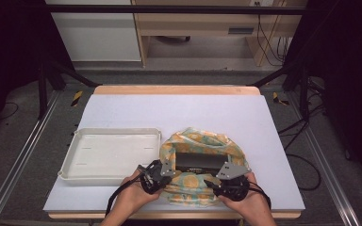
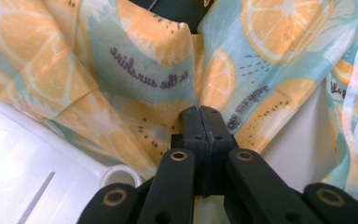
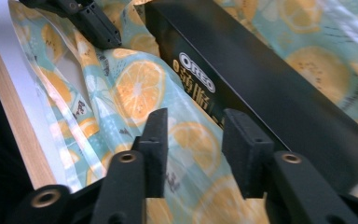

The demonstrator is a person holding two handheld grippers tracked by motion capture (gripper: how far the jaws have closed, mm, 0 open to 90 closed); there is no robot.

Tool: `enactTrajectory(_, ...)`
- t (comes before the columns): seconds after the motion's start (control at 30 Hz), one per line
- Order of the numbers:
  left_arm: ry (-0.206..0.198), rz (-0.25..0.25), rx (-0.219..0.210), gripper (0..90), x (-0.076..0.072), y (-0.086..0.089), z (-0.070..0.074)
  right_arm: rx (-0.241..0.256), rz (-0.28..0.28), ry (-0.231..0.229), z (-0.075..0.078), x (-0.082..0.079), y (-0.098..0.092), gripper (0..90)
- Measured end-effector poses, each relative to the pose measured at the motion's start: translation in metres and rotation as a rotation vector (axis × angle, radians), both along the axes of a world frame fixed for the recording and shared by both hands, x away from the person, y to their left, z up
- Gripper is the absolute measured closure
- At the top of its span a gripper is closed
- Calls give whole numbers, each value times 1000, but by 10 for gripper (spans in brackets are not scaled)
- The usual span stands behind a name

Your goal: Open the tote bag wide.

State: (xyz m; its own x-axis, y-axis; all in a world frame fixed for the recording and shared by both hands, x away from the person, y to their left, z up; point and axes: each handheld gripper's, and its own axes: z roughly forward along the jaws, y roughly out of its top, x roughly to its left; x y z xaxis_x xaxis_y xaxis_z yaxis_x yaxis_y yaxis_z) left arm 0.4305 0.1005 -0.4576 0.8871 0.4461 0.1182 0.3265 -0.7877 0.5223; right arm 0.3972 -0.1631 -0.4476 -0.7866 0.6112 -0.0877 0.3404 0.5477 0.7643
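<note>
Cloth (image 1: 195, 188) printed with orange slices on pale blue lies bunched at lower centre of the high view, wrapped round a black Oreo box (image 1: 199, 162). At its left sits our white tray (image 1: 113, 136), holding nothing. Our left gripper (image 2: 200, 114) pinches a cloth fold, jaws together. Our right gripper (image 3: 193, 140) hovers over the cloth, jaws moderately apart.

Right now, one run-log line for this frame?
left gripper: shut on citrus-print cloth | right gripper: open over cloth beside black Oreo box | white tray: empty, left of cloth
</note>
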Motion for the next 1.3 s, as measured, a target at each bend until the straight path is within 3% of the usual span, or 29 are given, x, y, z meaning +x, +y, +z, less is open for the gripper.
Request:
enactTrajectory(0.13, 5, -2, 2, 900, 0, 0, -1, -18, 16, 19, -5, 4, 7, 537)
enactTrajectory(0.2, 8, -3, 4, 900, 0, 0, -1, -32, 19, 39, -10, 6, 10, 571)
enactTrajectory(0.37, 9, -1, 7, 900, 1, 1, -2, -51, 67, 96, -20, 6, 14, 836)
enactTrajectory(0.43, 15, -5, 6, 900, 1, 1, -1, -49, 78, 110, -22, 5, 14, 900)
enactTrajectory(0.63, 14, -4, -6, 900, 1, 2, 1, -46, 83, 128, -28, 5, 12, 900)
enactTrajectory(0.8, -12, 8, -45, 900, 0, 2, 15, -44, 82, 132, -30, 5, 12, 900)
enactTrajectory(1.0, -79, 38, -81, 775, 0, -2, 39, -34, 84, 129, -31, 5, 12, 900)
enactTrajectory(1.13, -120, 72, -79, 534, 7, -7, 45, -32, 82, 131, -31, 5, 11, 900)
enactTrajectory(1.17, -123, 73, -78, 472, 10, -9, 44, -30, 82, 130, -31, 6, 11, 900)
enactTrajectory(1.3, -104, 85, -74, 374, 16, -13, 43, -26, 81, 135, -31, 5, 11, 900)
